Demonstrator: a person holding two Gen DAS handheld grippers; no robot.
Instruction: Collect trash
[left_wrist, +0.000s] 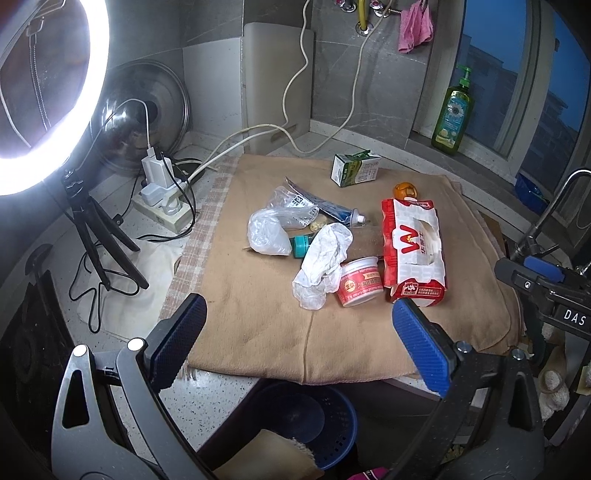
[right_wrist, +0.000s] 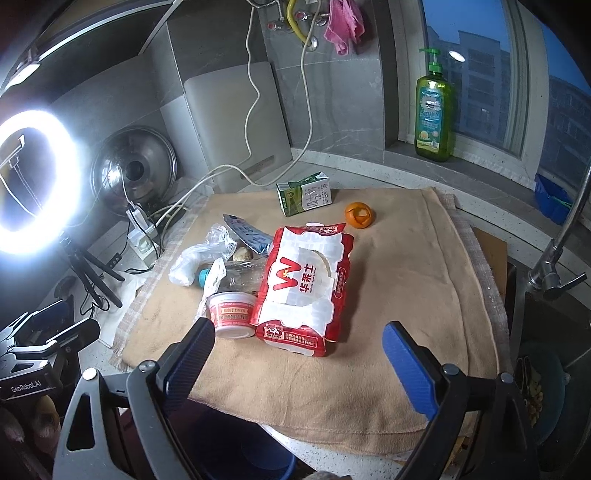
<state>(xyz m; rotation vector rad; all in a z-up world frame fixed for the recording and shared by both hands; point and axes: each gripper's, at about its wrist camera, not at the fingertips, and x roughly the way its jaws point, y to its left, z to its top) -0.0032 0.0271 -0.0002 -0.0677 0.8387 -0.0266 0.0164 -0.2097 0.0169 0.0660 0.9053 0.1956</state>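
You have not picked up anything yet: both grippers, left (left_wrist: 299, 328) and right (right_wrist: 297, 352), are spread wide, all trash near the cup (left_wrist: 359, 282).

Speckled stone countertop (left_wrist: 221, 398) carries a tan towel (right_wrist: 388, 280). On the towel: red-and-white tissue pack (right_wrist: 303, 288), red-labelled plastic cup on its side (right_wrist: 231, 312) touching the pack, crumpled white plastic bag (left_wrist: 323, 266), clear bottle with teal cap (right_wrist: 236, 277), squeezed tube (left_wrist: 325, 206), milk carton (right_wrist: 304, 194), orange peel (right_wrist: 359, 215). Beside the towel, directly on the counter: power strip (left_wrist: 162, 210), ring-light tripod (left_wrist: 96, 236).
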